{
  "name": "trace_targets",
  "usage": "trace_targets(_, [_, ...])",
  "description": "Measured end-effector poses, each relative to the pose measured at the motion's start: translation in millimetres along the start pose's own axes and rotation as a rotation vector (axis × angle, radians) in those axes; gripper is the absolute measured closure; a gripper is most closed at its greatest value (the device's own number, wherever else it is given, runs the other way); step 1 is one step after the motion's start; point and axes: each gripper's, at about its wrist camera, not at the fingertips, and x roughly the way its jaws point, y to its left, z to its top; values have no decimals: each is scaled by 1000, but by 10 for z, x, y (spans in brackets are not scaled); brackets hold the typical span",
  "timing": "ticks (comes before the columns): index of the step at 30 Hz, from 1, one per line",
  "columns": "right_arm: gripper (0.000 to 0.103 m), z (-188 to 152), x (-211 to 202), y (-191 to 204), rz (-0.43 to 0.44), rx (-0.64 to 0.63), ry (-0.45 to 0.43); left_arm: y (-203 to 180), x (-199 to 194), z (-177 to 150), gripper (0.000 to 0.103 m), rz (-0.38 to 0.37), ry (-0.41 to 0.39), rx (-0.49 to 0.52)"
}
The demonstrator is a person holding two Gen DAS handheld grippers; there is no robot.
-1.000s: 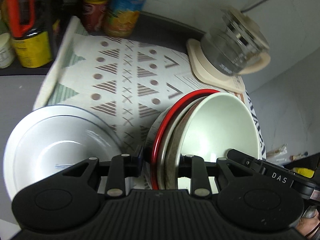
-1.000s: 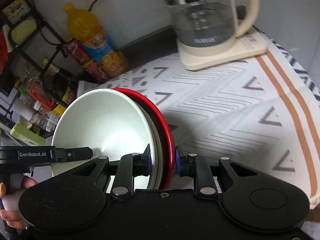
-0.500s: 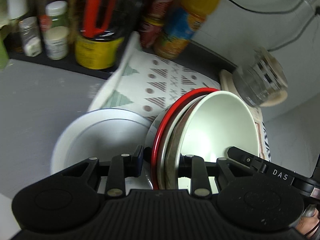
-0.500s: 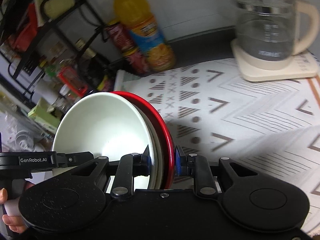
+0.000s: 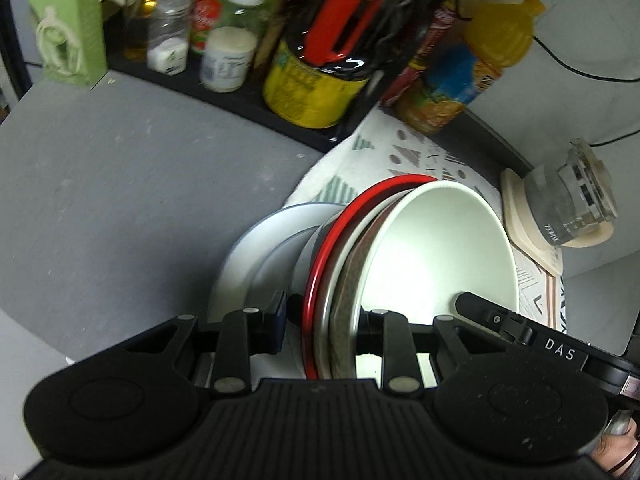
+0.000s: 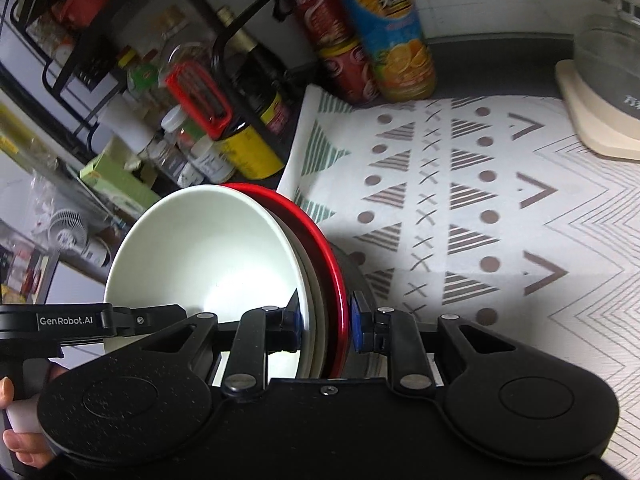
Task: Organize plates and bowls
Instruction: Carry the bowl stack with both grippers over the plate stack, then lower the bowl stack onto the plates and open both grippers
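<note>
Stack (image 5: 400,264) carried leftward, both grippers (image 5: 324,320) (image 6: 325,320) clamping it, one grey plate (image 5: 256,248) beneath.

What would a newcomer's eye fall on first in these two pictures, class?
First, the white bowl nested against a red plate, held on edge in the middle by both grippers, the left and the right, each clamped on the stack's rim. Next, the orange bottle at the back beside the patterned mat. A grey plate lies flat behind the stack in the left view.
</note>
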Motion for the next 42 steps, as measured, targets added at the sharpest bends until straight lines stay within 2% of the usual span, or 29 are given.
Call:
trace_targets(14, [81, 14, 141, 68, -9, -26, 40, 138, 93, 10, 75, 4, 25, -38])
trace_targets(21, [79, 9, 154, -37, 17, 73, 27, 171, 114, 16, 74, -6, 21, -68])
trace_targets(27, [77, 13, 164, -35, 15, 93, 11, 224, 161, 39, 74, -15, 45, -109])
trace_targets(36, [75, -1, 181, -41, -5, 125, 2, 218, 171, 45, 75, -24, 51, -87])
trace_targets(38, [72, -12, 147, -26, -9, 132, -7, 207, 127, 51, 74, -23, 36, -74])
trace_targets(41, [48, -38, 23, 24, -7, 118, -46, 172, 47, 63, 73, -9, 22, -27])
trace_targets(42, [44, -42, -24, 35, -15, 121, -61, 169, 24, 68, 73, -10, 21, -16])
